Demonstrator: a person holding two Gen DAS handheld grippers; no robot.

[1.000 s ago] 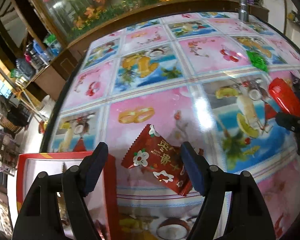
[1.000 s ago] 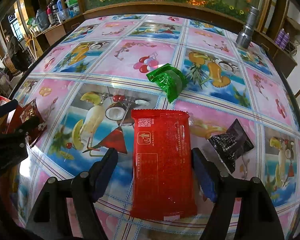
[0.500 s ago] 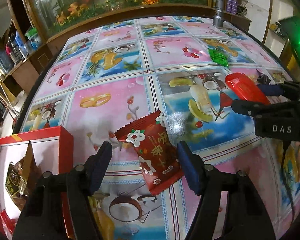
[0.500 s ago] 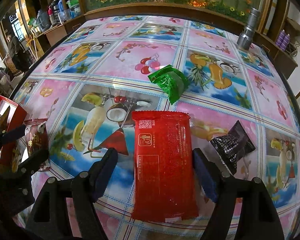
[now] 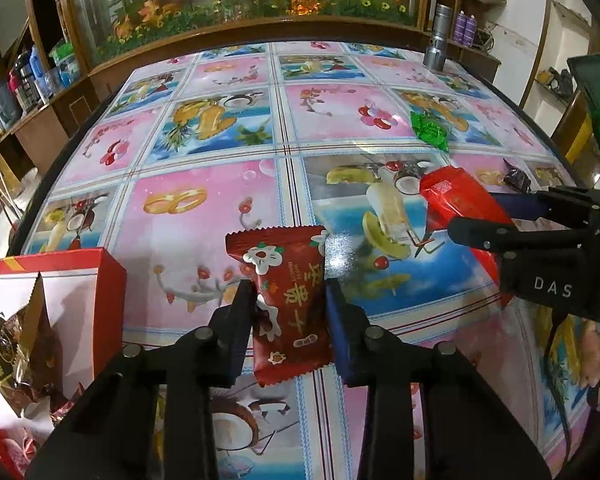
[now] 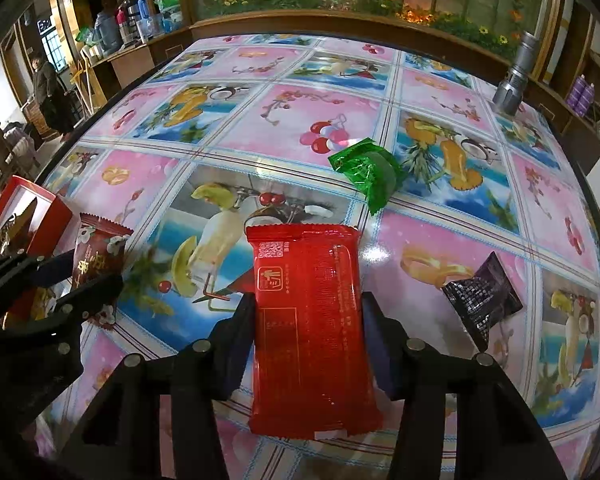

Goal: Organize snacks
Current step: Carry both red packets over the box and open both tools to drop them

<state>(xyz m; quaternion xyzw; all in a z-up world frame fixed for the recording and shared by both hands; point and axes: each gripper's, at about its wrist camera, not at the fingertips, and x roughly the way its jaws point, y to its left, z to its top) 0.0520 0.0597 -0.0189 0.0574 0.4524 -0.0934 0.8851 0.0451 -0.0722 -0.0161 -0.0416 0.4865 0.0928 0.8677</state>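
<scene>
At the left edge a red cardboard box (image 5: pixel 104 276) with white lining holds crinkled foil wrappers. Beside it the left gripper (image 5: pixel 290 300), its jaws just closed, pinches a glossy dark-red pillow packet (image 5: pixel 288 292) with serrated ends, long axis running away from the camera. On the slick, fruit-printed tablecloth (image 6: pixel 300 112) the right gripper (image 6: pixel 308 320), jaws just closing, presses both sides of a flat bright-red rectangular pack (image 6: pixel 312 320), lengthwise along its fingers. Further right lie a crumpled green packet (image 6: pixel 370 174) and a black one (image 6: pixel 482 300).

I see a glass-fronted display of artificial flowers (image 5: pixel 236 4) running along a wooden ledge (image 6: pixel 340 24) ahead of the hand-held gripper, wooden shelves with bottles (image 6: pixel 132 24) to its left, white wall (image 5: pixel 512 20) right.
</scene>
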